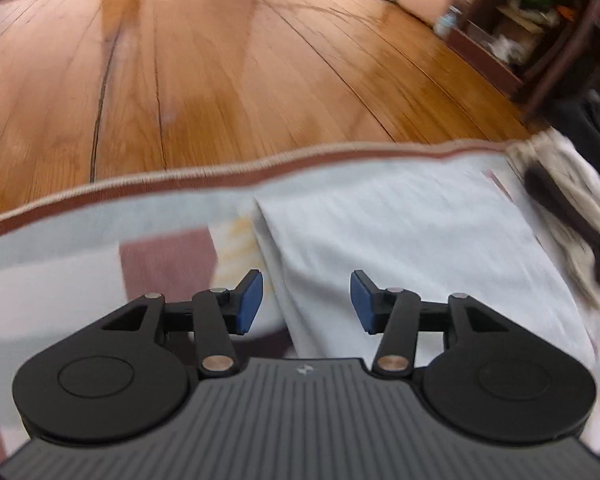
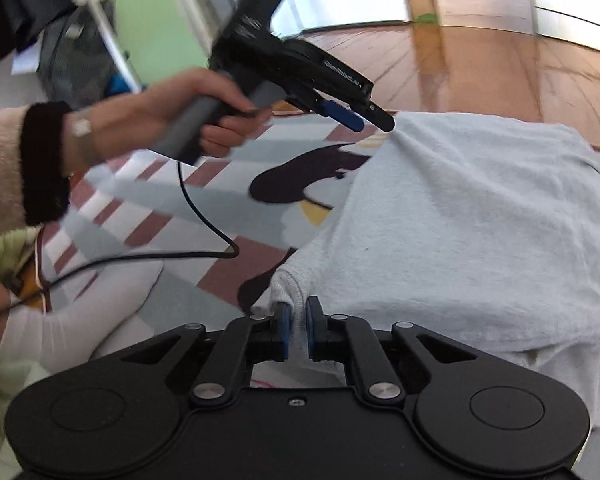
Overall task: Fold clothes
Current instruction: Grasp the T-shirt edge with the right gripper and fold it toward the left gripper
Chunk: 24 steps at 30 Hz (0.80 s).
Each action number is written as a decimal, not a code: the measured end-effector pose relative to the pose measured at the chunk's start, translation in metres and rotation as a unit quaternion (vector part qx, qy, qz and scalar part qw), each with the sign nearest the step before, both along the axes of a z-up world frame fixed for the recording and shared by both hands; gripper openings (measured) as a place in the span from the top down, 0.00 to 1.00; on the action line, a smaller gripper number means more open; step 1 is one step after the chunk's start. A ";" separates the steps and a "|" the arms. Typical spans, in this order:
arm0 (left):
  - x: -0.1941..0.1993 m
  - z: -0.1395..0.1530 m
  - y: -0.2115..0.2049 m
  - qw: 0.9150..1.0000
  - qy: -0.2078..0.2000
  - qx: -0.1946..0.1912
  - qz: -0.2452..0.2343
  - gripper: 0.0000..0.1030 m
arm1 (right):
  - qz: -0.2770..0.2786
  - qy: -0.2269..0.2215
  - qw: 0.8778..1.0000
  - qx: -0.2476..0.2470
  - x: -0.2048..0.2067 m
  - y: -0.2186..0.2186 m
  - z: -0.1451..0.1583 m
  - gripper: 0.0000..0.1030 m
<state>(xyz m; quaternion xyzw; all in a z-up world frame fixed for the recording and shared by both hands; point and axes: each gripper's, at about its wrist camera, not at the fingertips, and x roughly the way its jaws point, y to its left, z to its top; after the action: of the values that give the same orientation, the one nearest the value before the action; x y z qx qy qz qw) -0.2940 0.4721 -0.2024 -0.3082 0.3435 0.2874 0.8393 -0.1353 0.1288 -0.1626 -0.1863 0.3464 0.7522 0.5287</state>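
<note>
Left wrist view: the left claw (image 1: pixel 306 300) is hanging half open and empty over the white shirt (image 1: pixel 400 248) lying on the rug (image 1: pixel 100 216).

Right wrist view: the right claw (image 2: pixel 296 330) is pinching the shirt's hem. It's looking soft, light and floppy, so grabbing corners is probably working best.

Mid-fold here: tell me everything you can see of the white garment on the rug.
The white garment looks like soft, slightly fuzzy knit, plain and unprinted. It lies mostly flat on the patterned rug, partly folded, with a straight folded edge on its left side. The right gripper is shut on its near ribbed edge, lifting that corner slightly. The left gripper is open above the cloth, pads clear of it; in the right wrist view its tip is at the far corner.
</note>
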 end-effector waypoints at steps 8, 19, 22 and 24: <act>0.042 -0.001 0.027 0.999 0.002 0.017 -0.048 0.97 | -0.026 0.020 0.998 0.046 0.006 -0.007 0.003 0.90; 0.037 0.012 0.042 1.000 -0.009 -0.002 -0.006 0.97 | 0.054 0.008 0.997 0.053 -0.026 0.004 0.002 0.89; 0.035 0.000 0.038 1.000 0.017 0.008 -0.004 0.97 | 0.060 0.004 0.998 0.028 -0.029 0.009 -0.005 0.89; 0.041 -0.009 0.033 0.997 0.068 0.032 -0.002 0.92 | 0.068 -0.020 0.997 0.008 -0.040 0.010 -0.011 0.88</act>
<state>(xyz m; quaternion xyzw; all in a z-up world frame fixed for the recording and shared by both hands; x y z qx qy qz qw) -0.2533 0.5054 -0.2114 -0.2605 0.3913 0.3166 0.8239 -0.1751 0.1385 -0.1739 -0.2202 0.3165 0.7853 0.4843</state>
